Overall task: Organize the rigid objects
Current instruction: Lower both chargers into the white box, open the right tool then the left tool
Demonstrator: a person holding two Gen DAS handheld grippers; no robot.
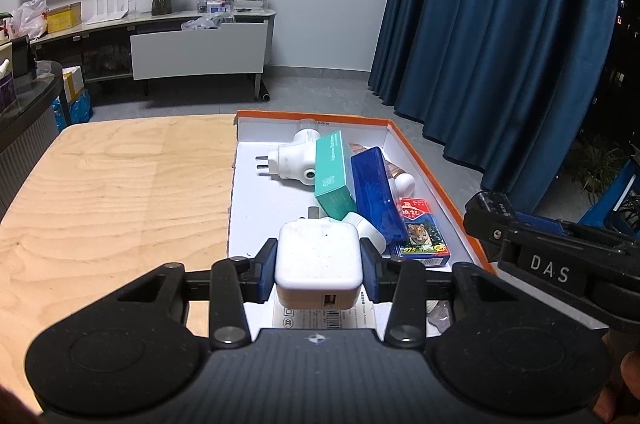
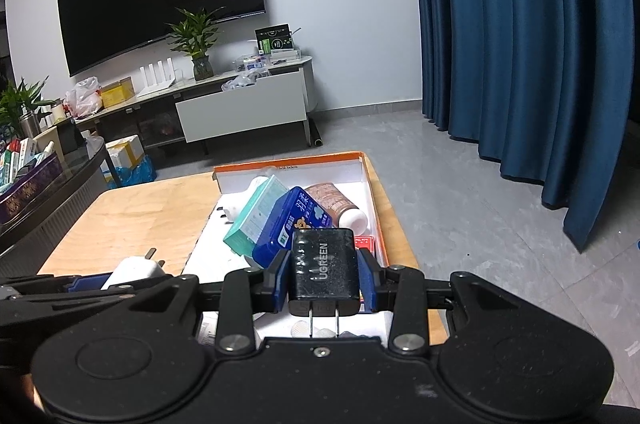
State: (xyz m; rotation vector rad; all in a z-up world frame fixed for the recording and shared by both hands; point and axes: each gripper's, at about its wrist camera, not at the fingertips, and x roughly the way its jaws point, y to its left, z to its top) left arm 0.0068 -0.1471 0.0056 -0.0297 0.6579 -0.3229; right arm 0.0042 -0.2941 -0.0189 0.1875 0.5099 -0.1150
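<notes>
left hand-held gripper [image 1: 318,270]: I've clamped the white square plastic charger [image 1: 318,258] flat-sided, over the orange-rimmed box [image 1: 424,160].
right hand-held gripper [image 2: 323,278]: pinching the black charger [image 2: 323,266], light, rigid, slick.

The tray [image 1: 430,164] lies on the table [image 1: 120,184], at its right side.

Left tool [image 1: 319,270]: matte black speckled body, two round embossed discs at lower corners, silver pivot screws, blue finger pads [image 1: 266,270]. Right tool [image 2: 323,278]: same build, blue pads [image 2: 367,278]; side plate at right of frame lettered "DAS". Bare skin at lower right edge.
</notes>
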